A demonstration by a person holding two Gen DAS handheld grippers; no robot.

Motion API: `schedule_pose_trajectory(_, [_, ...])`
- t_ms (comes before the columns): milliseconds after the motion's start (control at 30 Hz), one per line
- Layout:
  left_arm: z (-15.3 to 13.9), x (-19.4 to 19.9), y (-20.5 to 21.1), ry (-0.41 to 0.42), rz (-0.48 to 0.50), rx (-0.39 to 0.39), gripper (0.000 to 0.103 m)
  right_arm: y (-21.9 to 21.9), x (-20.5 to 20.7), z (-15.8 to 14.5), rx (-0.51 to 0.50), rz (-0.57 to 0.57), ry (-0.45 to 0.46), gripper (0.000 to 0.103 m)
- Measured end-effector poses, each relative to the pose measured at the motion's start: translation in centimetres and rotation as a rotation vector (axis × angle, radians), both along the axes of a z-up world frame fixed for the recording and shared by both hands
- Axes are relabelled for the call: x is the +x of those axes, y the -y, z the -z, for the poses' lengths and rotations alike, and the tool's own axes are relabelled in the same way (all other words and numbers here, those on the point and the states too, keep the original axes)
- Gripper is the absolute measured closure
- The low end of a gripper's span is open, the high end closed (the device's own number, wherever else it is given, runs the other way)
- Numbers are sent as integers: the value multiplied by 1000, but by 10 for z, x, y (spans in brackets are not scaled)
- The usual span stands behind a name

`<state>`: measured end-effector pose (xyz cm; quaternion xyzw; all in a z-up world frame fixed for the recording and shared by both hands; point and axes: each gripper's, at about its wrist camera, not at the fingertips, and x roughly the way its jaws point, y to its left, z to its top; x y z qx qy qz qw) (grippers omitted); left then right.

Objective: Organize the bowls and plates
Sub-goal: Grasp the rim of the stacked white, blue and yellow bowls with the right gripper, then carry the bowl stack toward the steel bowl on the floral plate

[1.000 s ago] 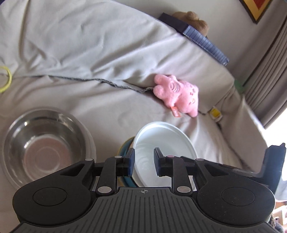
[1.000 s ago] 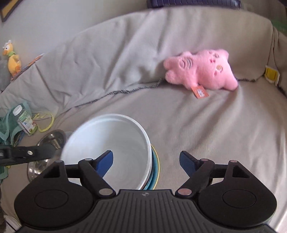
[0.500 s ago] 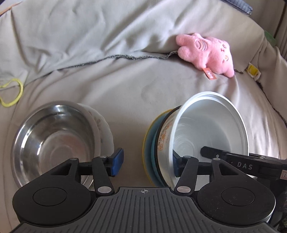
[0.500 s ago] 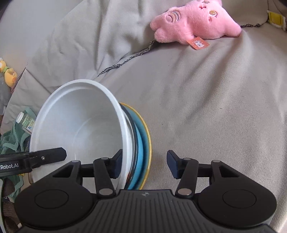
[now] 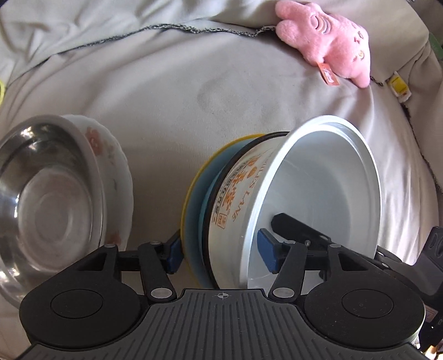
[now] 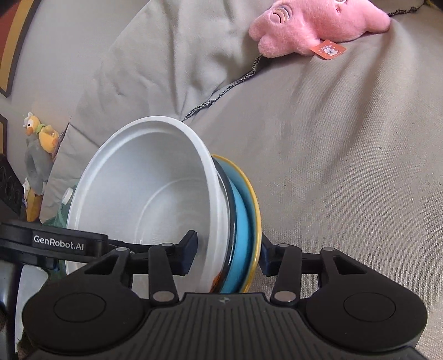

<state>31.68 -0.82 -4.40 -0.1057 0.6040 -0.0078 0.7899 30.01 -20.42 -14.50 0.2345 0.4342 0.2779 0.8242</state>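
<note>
A white bowl (image 5: 318, 193) with orange lettering sits tilted on a blue plate (image 5: 195, 210) with a yellow rim, on a grey-covered sofa. My left gripper (image 5: 220, 253) straddles the stack's near edge, one finger outside the plate, one inside the bowl, apparently closed on it. My right gripper (image 6: 227, 256) grips the same stack, white bowl (image 6: 149, 193) and blue plate (image 6: 243, 221), from the other side, one finger inside the bowl and one behind the plate. A steel bowl (image 5: 41, 199) rests in a floral white bowl (image 5: 110, 171) at left.
A pink plush toy (image 5: 329, 44) lies at the sofa back; it also shows in the right wrist view (image 6: 318, 25). A duck plush (image 6: 41, 135) and clutter sit at the far left. Grey sofa cover (image 6: 346, 155) surrounds the stack.
Both grippers have moved in onto the stack and their fingers have closed around the bowl and plate edge. The stack has tilted up more steeply.
</note>
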Motion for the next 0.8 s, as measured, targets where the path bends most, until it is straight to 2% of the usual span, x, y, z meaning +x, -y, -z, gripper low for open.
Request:
schedule_pose_trajectory(200, [-6,-1,5,21,-21,33,52,12,3,8,62,-5,-26,57])
schedule_pose_trajectory(367, [-7,-6,20,42,99,118,52,13,1,9,66,-9,-17,57])
schedule_pose_trajectory(500, [-6,-6,20,37,108,120,52,15,1,11,80,-11,-29,57])
schedule_pose_trajectory(600, [-3,-4,26,32,173,158,47,11,3,9,65,-10,-24,56])
schedule_pose_trajectory(667, [-2,-2,26,26,192,154,48,9,2,7,48,-8,-13,55])
schedule_pose_trajectory(800, [0,1,19,18,172,117,49,6,-2,3,27,-11,7,52])
